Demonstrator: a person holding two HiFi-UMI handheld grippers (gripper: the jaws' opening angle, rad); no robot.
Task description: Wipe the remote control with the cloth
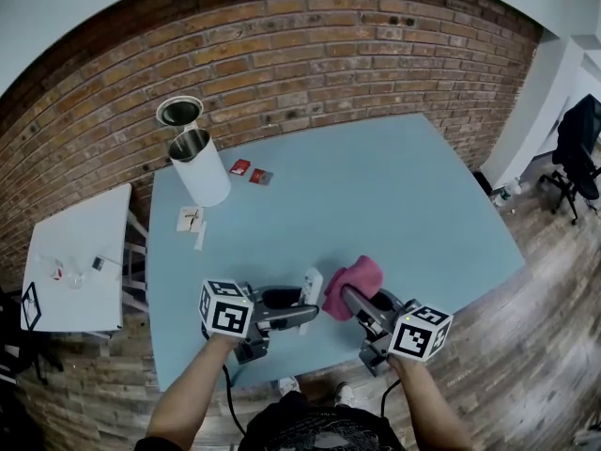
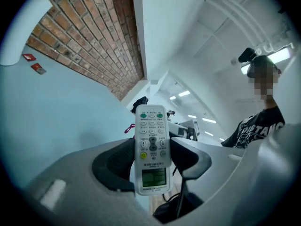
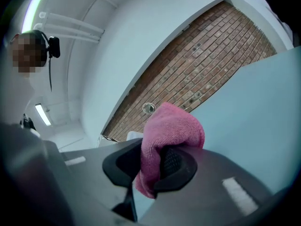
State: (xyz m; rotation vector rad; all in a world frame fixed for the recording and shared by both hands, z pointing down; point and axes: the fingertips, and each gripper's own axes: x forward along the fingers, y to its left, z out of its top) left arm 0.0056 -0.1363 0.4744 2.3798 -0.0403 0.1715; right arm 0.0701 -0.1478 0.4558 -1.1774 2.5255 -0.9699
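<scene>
Along the far side, a curved brick wall (image 1: pixel 310 54). In front of it, a broad pale blue counter (image 1: pixel 394 195) filling the middle of the head view. To the left, well apart, a smaller white side counter (image 1: pixel 80 242) with a few tiny items too small to make out.

On the far left part of the blue counter, a tall white canister (image 1: pixel 203 175), tilted, open metal mouth facing up. Just to its right, two small red packets (image 1: pixel 251 171) lying flat. Nearer, a white card (image 1: pixel 191 219).

At the near edge, left gripper (image 1: pixel 310 310) (image 2: pixel 151 157) clamped on the remote control (image 1: pixel 311 287) (image 2: pixel 151 145): black pads pressing both long sides of the white body, button face and small green screen turned toward the left gripper view's camera. Remote control held over the near part of the counter, just left of the cloth.

Right gripper (image 1: pixel 349 299) (image 3: pixel 155 161) closed on the pink cloth (image 1: pixel 355 280) (image 3: pixel 171 131), a fold pinched between the pads, the rest bunched above them and a short end hanging below. Cloth and remote control close together; contact between them not clear from any view.
</scene>
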